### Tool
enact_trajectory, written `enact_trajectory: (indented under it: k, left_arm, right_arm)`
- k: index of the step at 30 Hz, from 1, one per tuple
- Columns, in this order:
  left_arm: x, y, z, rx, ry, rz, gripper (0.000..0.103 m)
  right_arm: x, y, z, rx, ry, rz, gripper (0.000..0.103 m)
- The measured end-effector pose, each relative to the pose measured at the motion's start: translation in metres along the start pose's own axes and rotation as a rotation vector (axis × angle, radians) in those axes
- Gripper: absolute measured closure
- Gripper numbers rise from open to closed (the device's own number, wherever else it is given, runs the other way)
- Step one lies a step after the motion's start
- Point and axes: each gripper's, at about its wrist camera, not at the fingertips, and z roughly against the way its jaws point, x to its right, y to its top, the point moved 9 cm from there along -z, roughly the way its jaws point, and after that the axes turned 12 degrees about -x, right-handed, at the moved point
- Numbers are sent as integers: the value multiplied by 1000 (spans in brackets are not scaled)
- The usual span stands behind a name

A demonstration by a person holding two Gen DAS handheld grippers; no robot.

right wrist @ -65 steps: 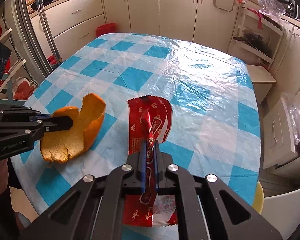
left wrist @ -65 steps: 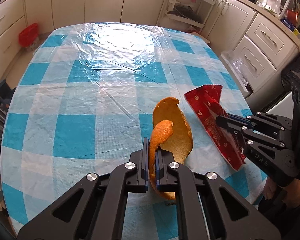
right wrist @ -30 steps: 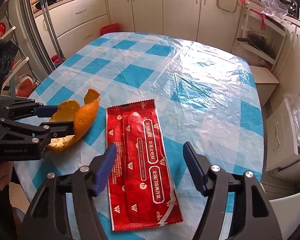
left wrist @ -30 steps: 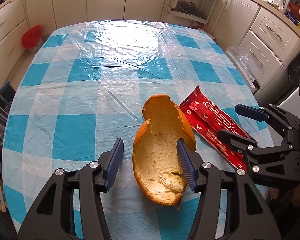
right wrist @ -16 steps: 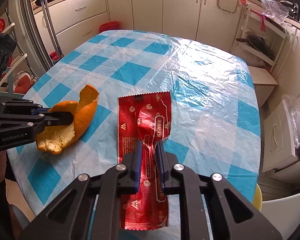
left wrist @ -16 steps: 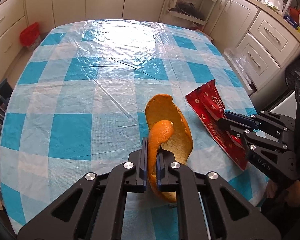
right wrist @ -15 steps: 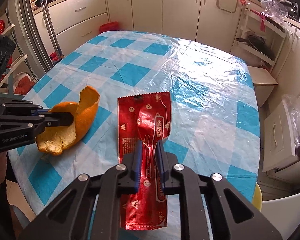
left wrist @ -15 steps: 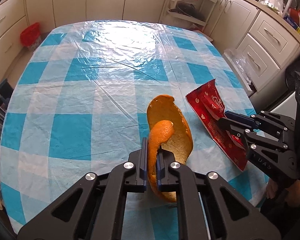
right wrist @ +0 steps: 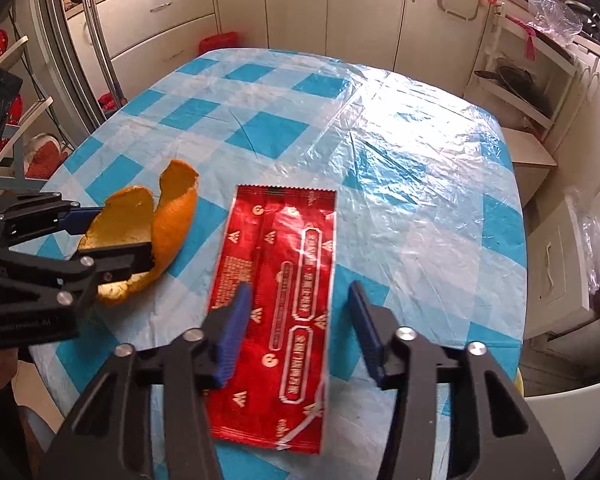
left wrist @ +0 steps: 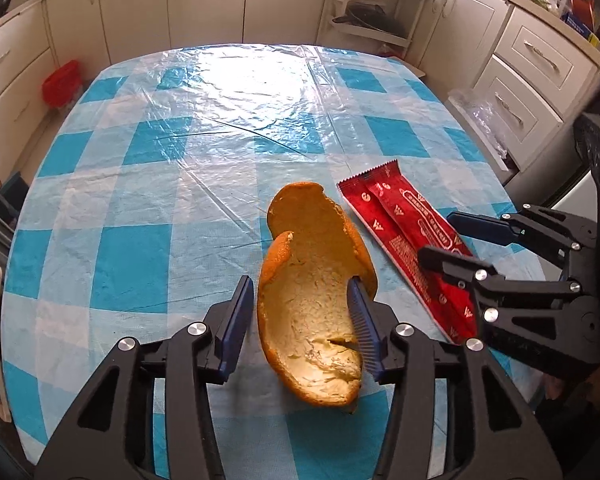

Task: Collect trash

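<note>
Bright daylight, white glare on the plastic-covered table [left wrist: 256, 80], strong fisheye bending, dark vignetted corners, soft right-wrist blur

Each black claw [left wrist: 302, 286] [right wrist: 300, 294] carries ribbed blue fingertip pads [left wrist: 362, 318] and silver screws

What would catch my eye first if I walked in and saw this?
Probably the big orange peel, lying pith-up on the blue checked tablecloth between the open fingers of the left gripper. Right beside it, a shiny red wrapper lies flat under the open right gripper.
</note>
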Motion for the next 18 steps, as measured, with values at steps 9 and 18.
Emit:
enact_trajectory:
  k: [9, 18]
  left_arm:
    - [7, 0, 11, 34, -52, -27, 96]
    - [9, -4, 2, 18, -55, -29, 65]
  right_arm:
    - [4, 1, 8, 13, -3, -16, 94]
    - [-3, 0, 4, 8, -23, 18, 44]
